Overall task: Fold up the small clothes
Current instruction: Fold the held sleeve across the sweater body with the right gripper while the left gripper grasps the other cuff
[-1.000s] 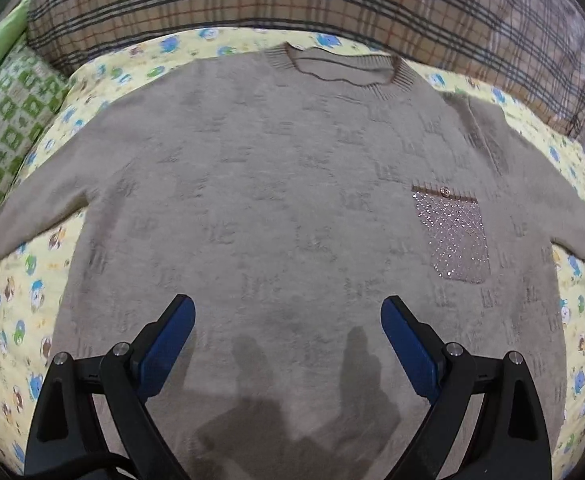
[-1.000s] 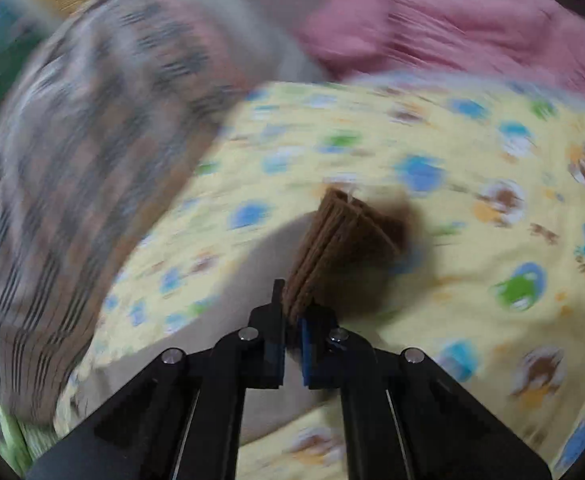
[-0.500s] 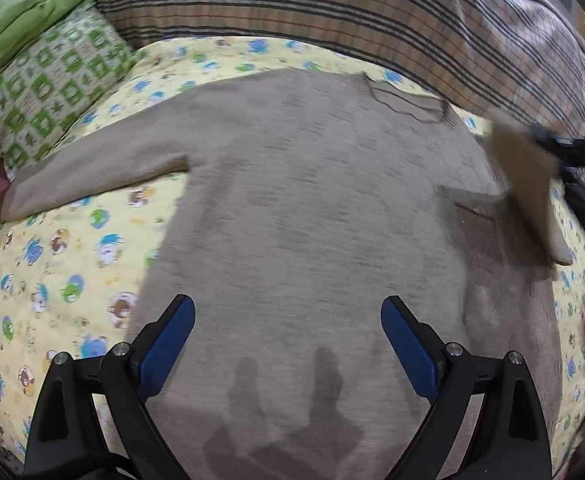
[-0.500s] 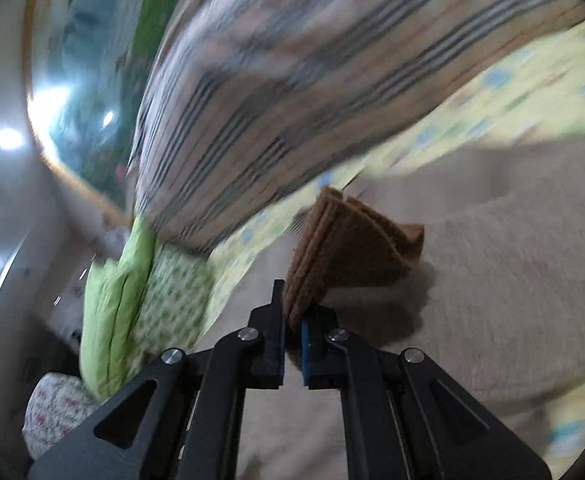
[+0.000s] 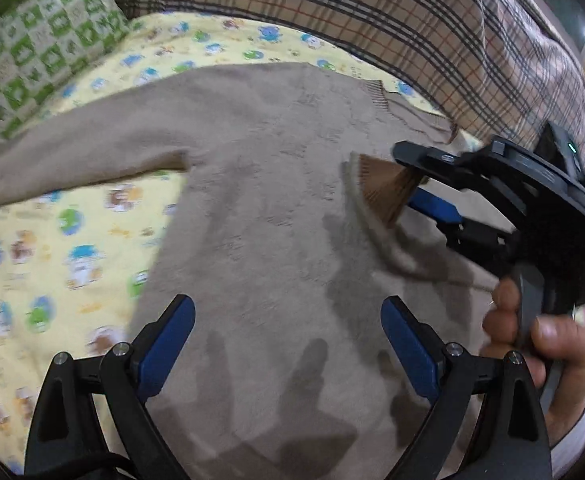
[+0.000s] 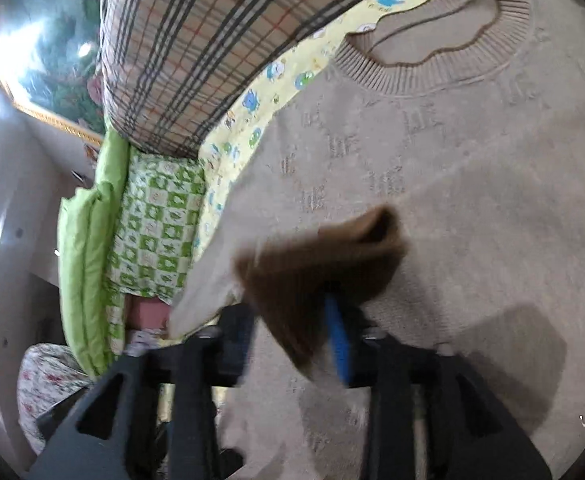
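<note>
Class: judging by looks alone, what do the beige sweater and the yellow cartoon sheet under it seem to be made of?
Sweater: looks like soft matte knit, perhaps wool or acrylic; ribbed collar, a raised woven-in pattern and a fuzzy surface show. Sheet: likely thin printed cotton or a blend; flat, smooth, no sheen, with cartoon animals printed on it. Exact fibres cannot be told.

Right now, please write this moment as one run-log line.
stage: sleeve fold | right gripper: opening, cuff between jaws | left gripper: open, empty, over sweater
</note>
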{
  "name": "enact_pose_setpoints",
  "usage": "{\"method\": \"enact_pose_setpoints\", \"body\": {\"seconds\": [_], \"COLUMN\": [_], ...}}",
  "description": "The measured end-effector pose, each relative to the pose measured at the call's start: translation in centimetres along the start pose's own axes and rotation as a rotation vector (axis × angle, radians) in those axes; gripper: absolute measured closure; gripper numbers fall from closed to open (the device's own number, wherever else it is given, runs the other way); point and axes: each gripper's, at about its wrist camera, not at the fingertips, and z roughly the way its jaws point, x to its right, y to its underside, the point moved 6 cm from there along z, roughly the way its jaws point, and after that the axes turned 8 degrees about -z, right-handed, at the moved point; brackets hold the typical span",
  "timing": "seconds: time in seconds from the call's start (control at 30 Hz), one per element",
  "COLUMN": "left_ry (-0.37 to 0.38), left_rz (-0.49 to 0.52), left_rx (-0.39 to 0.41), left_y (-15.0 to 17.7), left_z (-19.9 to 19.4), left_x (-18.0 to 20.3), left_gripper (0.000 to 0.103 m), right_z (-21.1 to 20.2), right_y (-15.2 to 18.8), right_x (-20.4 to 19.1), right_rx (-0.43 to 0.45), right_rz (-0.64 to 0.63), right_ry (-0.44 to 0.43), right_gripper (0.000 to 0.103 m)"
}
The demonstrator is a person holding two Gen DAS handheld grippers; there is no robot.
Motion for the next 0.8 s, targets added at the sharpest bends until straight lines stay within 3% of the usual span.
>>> {"method": "enact_pose_setpoints", "body": {"seconds": [0.17, 0.27, 0.4, 0.5, 0.63, 0.8], "left_ry": [0.018, -0.015, -0.062, -0.01, 0.041, 0.01], "left_rz": [0.019, 0.062, 0.088, 0.06, 0.026, 0.104], "left_rx": [-0.015, -0.017, 0.014, 0.026, 0.026, 0.111], "left_y": [-1.5, -2.3, -3.6, -4.8, -5.6, -6.7], "left_z": [3.6, 6.5, 8.7, 8.9, 9.0, 6.6], "left_x": [3.0, 4.7, 5.4, 5.7, 5.5, 6.6], "left_gripper": [0.008, 0.009, 0.017, 0.036, 0.09, 0.096], "right_z": [-4.3, -7.6, -11.5, -13.9, -16.6, -18.3], "right_y": [-0.6, -0.4, 1.1, 2.5, 4.2, 4.9], "right_x": [-0.3, 0.2, 1.5, 3.0, 5.4, 6.7], "right_rx": [0.078, 0.136, 0.187, 0.221, 0.282, 0.317], "right_rz": [-0.021, -0.01, -0.006, 0.026, 0.1, 0.136], "right_ry": [-0.007, 0.012, 0.071, 0.116, 0.165, 0.192], "right_gripper": [0.059, 0.058, 0.058, 0.058, 0.058, 0.058]}}
